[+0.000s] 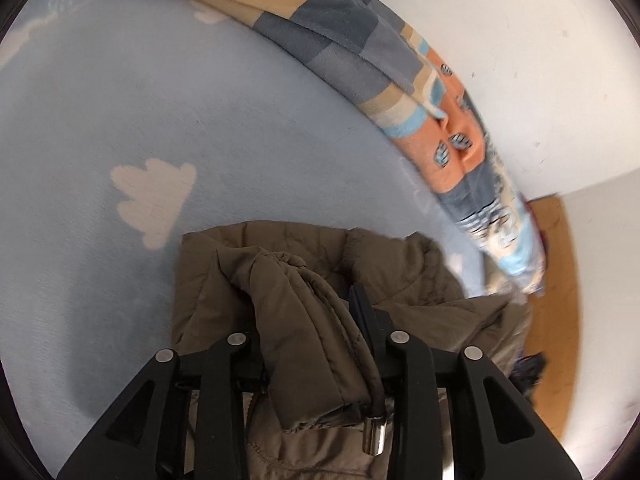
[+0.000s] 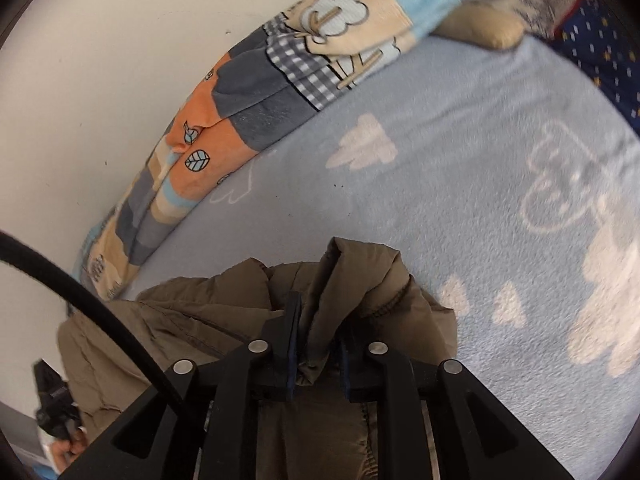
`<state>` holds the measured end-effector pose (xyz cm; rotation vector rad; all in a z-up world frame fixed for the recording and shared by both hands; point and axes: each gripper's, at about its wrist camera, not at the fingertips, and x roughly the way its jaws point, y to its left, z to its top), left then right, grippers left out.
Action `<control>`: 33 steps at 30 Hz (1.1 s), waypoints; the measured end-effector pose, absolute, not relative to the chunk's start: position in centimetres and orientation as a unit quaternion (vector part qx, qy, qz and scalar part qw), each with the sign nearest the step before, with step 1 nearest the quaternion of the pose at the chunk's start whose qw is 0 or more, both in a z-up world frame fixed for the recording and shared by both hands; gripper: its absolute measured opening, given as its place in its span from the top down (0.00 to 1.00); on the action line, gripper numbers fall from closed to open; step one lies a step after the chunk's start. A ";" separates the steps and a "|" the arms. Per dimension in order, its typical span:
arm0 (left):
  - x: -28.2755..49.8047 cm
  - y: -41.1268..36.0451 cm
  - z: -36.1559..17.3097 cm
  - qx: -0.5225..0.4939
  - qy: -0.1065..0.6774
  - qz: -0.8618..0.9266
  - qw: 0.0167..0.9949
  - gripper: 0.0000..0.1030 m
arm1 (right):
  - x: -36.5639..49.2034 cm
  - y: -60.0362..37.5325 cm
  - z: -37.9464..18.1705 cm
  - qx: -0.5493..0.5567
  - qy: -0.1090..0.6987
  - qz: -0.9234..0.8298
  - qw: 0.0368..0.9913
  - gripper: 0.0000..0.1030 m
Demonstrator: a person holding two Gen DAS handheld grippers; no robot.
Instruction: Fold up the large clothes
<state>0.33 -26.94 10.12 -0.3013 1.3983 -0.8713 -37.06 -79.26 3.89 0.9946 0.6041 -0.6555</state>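
Still, both the left gripper [image 1: 316, 300] and right gripper [image 2: 316, 332] pinched bunched folds of the brown padded jacket [image 1: 240, 280] only loosely, so the slick fabric could slip onto the bed [image 1: 120, 120].

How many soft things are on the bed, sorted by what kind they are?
Puffy olive-brown jackets: 1
Patchwork orange, grey and blue quilts: 1
Pale blue fleece blankets with white clouds: 1
Beige and grey plush toys: 1
Navy cloths with small dots: 1
Total: 5
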 end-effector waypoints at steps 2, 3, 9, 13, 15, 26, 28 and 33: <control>1.1 -26.4 10.2 -0.165 0.631 -0.389 0.650 0.68 | -37.8 -79.9 3.8 0.492 0.261 -0.296 0.776 0.75; 1.6 -26.1 10.3 -0.180 0.635 -0.390 0.643 0.68 | -38.2 -80.2 3.9 0.506 0.252 -0.291 0.772 0.73; 2.3 -24.9 11.2 -0.230 0.640 -0.390 0.621 0.61 | -41.5 -81.2 6.3 0.528 0.204 -0.308 0.765 0.38; 3.1 -22.6 12.1 -0.299 0.617 -0.380 0.621 0.37 | -44.2 -81.3 8.8 0.524 0.178 -0.321 0.768 0.38; 3.3 -21.4 13.3 -0.310 0.600 -0.375 0.636 0.37 | -45.0 -80.5 10.0 0.519 0.172 -0.315 0.776 0.38; -11.3 -22.7 21.3 -0.060 0.464 -0.506 0.724 0.36 | -47.5 -66.6 13.7 0.424 0.172 -0.282 0.843 0.41; -16.5 -24.0 21.1 0.013 0.428 -0.526 0.735 0.36 | -46.3 -64.4 13.7 0.403 0.197 -0.279 0.849 0.56; -24.9 -28.0 18.0 0.125 0.383 -0.537 0.741 0.36 | -43.9 -59.7 13.5 0.331 0.238 -0.305 0.861 0.66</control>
